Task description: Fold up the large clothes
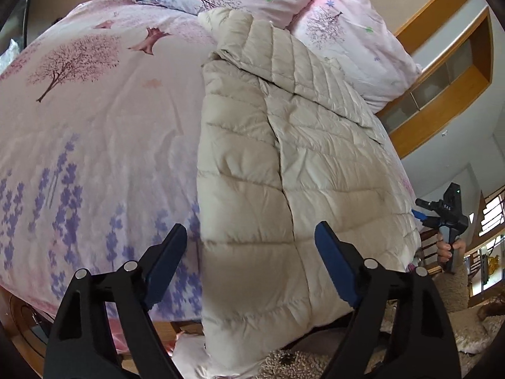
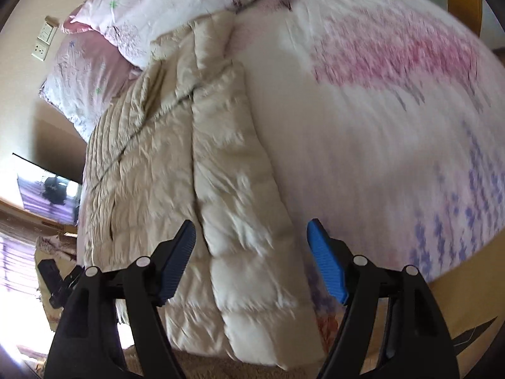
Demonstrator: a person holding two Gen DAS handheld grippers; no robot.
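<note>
Jacket [image 1: 284, 164], cream, quilted and puffy, lies lengthwise on the bed [image 1: 94, 120], along the side nearest the pillows' [image 1: 344, 28] corner, hem end hanging a little over the bed's edge toward the cameras. One long side panel is already folded inward: a thick flap lies on top of the body, its edge forming a seam-like line down the middle. Floral duvet beside it is bare.

Left gripper [image 1: 251, 244] hovers above the hem end, fingers wide apart, nothing between them, pads clear of the fabric. Right gripper [image 2: 252, 240] likewise stands over the folded flap at the hem end; fingers wide, empty, not touching cloth. Right view is smeared with motion blur. In the left view the right gripper shows at the far edge, held in a hand [image 1: 448, 248], just off the jacket's outer side.

Step in hand, as judged: between folds. The lengthwise fold looks done on one side; both tools seem to be repositioning at the hem.

Next move likely calls for pinching the hem's two corners, one per gripper, catching all stacked layers, then carrying the hem up toward the collar. Risk: slippery, springy padding may slide out or puff the flap open.
</note>
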